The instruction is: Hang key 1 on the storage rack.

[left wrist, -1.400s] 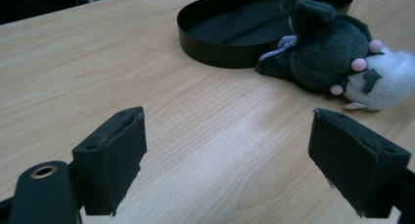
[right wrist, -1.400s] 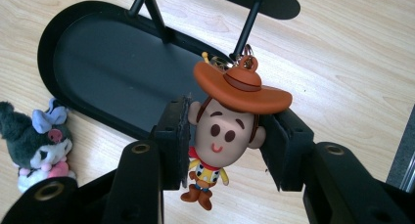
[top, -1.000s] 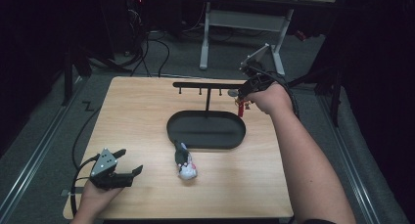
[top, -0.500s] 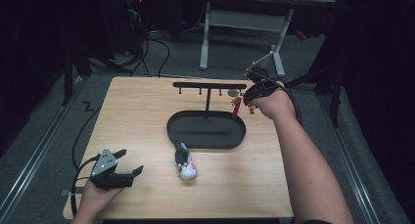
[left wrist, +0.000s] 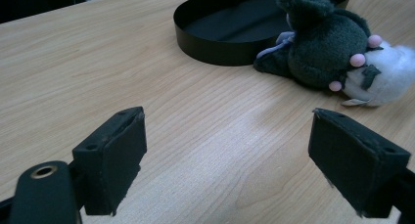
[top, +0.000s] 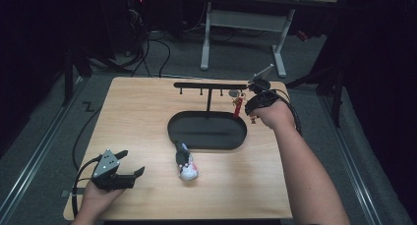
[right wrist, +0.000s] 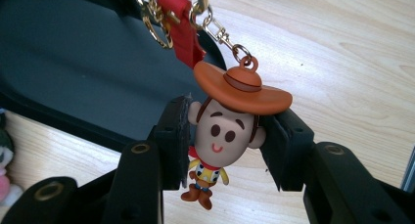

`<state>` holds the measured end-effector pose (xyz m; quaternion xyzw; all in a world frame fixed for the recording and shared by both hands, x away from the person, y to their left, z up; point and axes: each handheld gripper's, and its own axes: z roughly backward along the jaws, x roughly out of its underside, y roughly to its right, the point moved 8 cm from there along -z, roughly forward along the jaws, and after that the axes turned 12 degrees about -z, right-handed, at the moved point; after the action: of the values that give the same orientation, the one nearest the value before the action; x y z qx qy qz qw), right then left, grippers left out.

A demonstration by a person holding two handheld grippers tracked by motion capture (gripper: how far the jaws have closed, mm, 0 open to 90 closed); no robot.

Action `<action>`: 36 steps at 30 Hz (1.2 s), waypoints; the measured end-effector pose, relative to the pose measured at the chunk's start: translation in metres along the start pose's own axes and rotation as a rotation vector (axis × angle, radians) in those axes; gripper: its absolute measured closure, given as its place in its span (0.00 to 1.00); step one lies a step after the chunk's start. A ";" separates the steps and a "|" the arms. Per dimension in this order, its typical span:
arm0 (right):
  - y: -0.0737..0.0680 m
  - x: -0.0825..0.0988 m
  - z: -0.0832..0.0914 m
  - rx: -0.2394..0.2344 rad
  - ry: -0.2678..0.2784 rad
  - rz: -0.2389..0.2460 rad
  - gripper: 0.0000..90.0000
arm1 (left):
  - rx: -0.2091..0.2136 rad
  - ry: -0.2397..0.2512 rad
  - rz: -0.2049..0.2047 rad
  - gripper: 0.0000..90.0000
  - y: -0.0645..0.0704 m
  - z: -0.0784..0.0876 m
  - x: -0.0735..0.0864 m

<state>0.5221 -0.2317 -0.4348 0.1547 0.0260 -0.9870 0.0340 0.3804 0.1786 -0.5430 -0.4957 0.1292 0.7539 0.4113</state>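
I am seeing the cowboy keychain [right wrist: 227, 121] too small to make out in the high view, its red strap [right wrist: 183, 31] running off the right gripper view's top edge, the plush toy [left wrist: 333, 53] cropping at the left gripper view's top edge, the black tray [left wrist: 225, 31] cutting off there too

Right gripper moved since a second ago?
Yes. The right gripper, shut on the cowboy keychain, has dropped lower beside the black hook rack.
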 end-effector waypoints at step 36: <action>-0.003 0.030 -0.015 -0.012 0.140 0.007 0.49 | 0.016 0.002 -0.020 0.19 0.009 -0.005 -0.003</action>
<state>0.4977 -0.2295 -0.4581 0.2232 0.0339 -0.9735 0.0366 0.3769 0.1682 -0.5444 -0.4944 0.1310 0.7482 0.4226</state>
